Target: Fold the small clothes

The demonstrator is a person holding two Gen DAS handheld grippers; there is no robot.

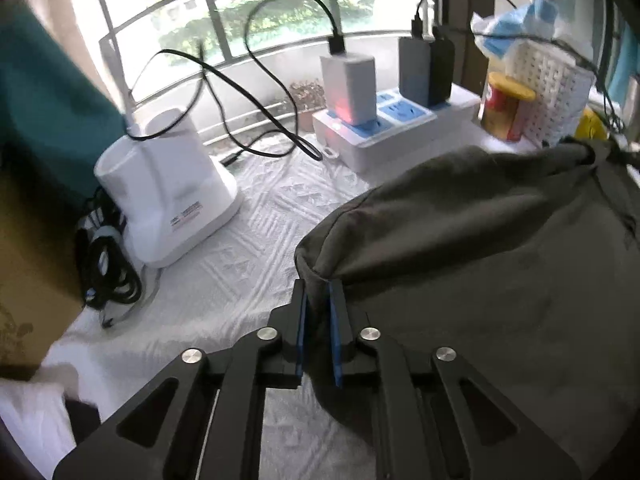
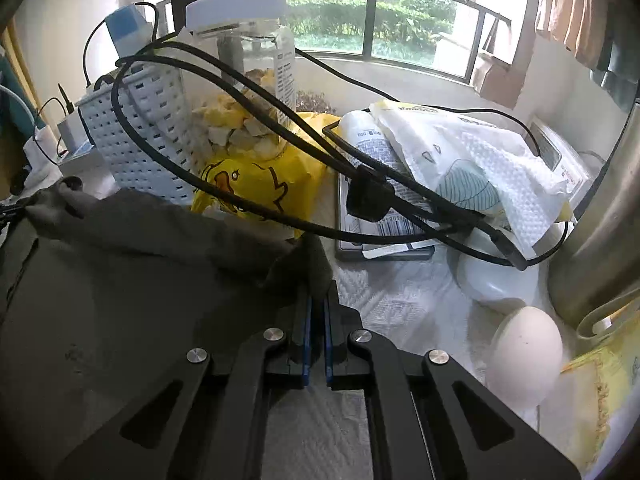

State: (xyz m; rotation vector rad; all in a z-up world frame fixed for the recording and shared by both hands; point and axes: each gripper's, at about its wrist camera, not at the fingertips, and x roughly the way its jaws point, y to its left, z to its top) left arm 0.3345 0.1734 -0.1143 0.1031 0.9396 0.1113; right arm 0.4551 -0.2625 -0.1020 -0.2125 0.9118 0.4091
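We record a tabletop [image 1: 256, 240] under a white textured cloth. On it we list: a white appliance [image 1: 168, 192] and coiled black cables [image 1: 108, 268] toward the left edge, a power strip [image 1: 384, 128] at the far edge, a white perforated basket [image 2: 144, 140], a dark grey garment [image 1: 480, 260], and an egg-shaped white object [image 2: 524, 356] near the right edge.

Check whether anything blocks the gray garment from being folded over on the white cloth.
Both grippers, left and right, already pinch the gray garment. The looping black cable crowds the right corner; the white cloth near the left shows nothing in the way.
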